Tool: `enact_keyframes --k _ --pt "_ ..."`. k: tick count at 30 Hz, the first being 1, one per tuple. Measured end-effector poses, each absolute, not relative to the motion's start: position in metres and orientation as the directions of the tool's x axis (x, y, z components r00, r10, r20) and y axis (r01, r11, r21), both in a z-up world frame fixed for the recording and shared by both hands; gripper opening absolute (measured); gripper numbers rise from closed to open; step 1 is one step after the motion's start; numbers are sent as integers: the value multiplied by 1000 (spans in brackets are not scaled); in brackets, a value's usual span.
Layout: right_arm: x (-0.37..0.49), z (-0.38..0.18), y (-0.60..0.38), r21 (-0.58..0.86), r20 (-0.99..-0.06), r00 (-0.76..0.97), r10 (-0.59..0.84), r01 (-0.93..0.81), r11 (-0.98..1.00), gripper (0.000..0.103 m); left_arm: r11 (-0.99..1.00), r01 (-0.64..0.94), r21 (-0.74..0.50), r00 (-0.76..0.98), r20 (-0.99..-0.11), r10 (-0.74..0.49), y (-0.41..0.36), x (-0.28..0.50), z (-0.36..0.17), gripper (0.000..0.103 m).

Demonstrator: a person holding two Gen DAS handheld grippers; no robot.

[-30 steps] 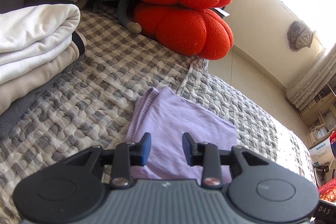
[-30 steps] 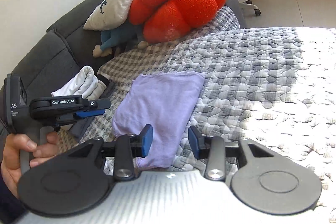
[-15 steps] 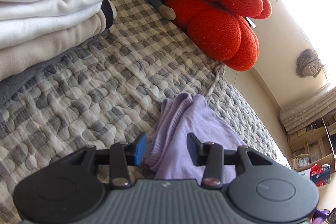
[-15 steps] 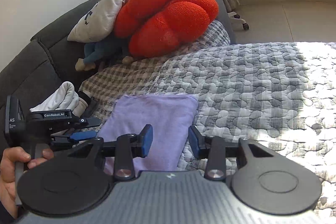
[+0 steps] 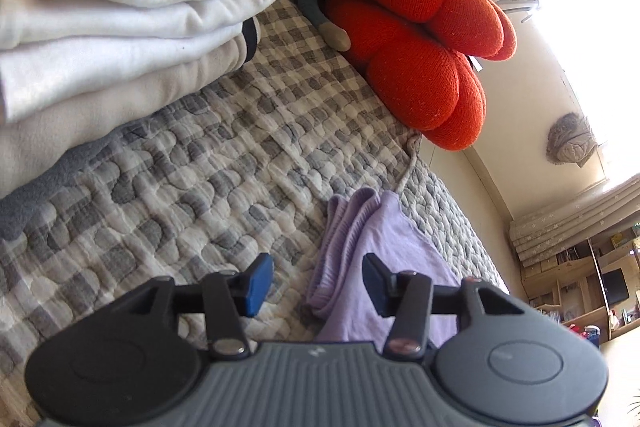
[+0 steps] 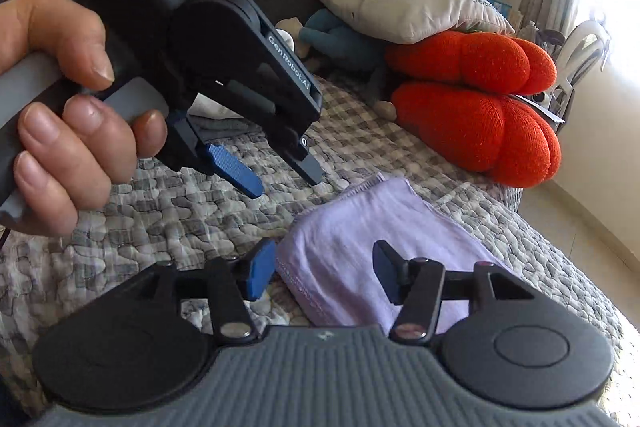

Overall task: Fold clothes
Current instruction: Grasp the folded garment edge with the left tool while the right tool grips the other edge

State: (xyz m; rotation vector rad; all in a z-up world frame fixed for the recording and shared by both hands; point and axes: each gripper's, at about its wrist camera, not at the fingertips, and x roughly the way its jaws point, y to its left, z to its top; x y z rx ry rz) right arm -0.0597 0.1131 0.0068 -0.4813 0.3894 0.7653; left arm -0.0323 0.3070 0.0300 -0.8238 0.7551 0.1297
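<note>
The left gripper (image 5: 316, 283) hovers with jaws apart over the folded lilac cloth's (image 5: 384, 259) edge on the checked quilt (image 5: 208, 163); stacked cream garments (image 5: 120, 19) lie beyond.

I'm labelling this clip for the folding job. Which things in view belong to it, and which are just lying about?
Part of the job:
- folded lilac cloth
- stack of folded white and beige clothes
- left tongs, open
- right tongs, open

Just lying about:
- red plush cushion
- grey pillow
- blue stuffed toy
- checked quilt
</note>
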Motion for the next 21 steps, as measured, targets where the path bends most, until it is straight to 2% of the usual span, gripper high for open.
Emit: enact_keyframes --k 7,16,17,18,21 --pt "-54 -7 150 -411 -520 701 489 -707 576 58 687 -393 -611 738 -655 -161 320 -38 29 52" --pt "-33 -15 152 -419 -539 709 454 -694 586 55 671 -411 -616 727 -666 -166 323 -36 26 53" --pt "-30 -15 154 -410 -542 707 453 -694 592 51 669 -418 -615 723 -671 -164 323 -35 26 53" --pt "-28 -15 155 -401 -541 711 449 -687 606 40 666 -423 -614 722 -673 -162 324 -35 25 53" --pt "-24 -11 152 -339 -521 720 459 -667 663 27 650 -433 -624 723 -671 -163 326 -33 22 53"
